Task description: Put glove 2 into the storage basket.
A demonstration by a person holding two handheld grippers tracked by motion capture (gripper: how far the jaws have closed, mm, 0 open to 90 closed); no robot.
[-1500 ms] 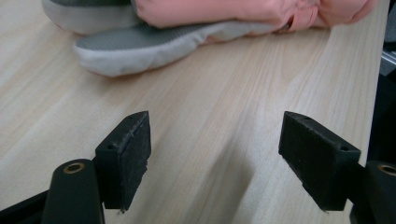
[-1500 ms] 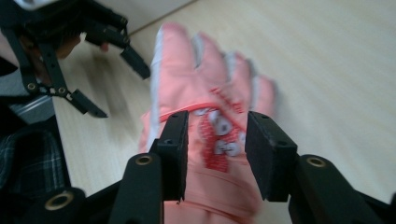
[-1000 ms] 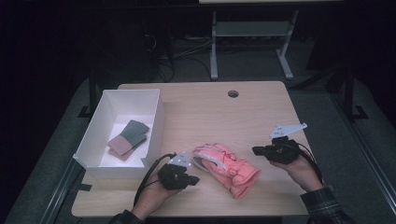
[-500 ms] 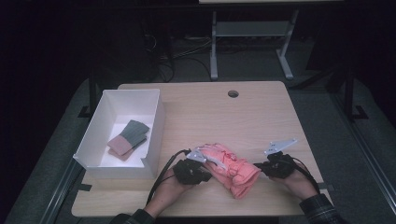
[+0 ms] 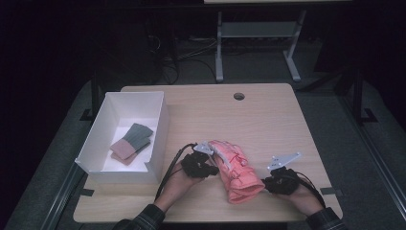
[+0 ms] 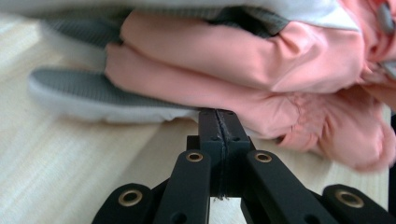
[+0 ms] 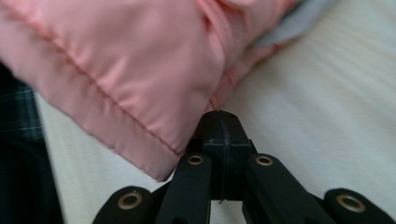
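Both grippers clenched and empty on the table (image 5: pixel 268 120): left gripper (image 5: pixel 214 164) tips meet the pink glove (image 5: pixel 234 167) at its fingers, right gripper (image 5: pixel 268 184) tips beside its cuff.

Closed right gripper (image 7: pixel 220 122) against pink glove (image 7: pixel 116 70) on table (image 7: pixel 336 102)
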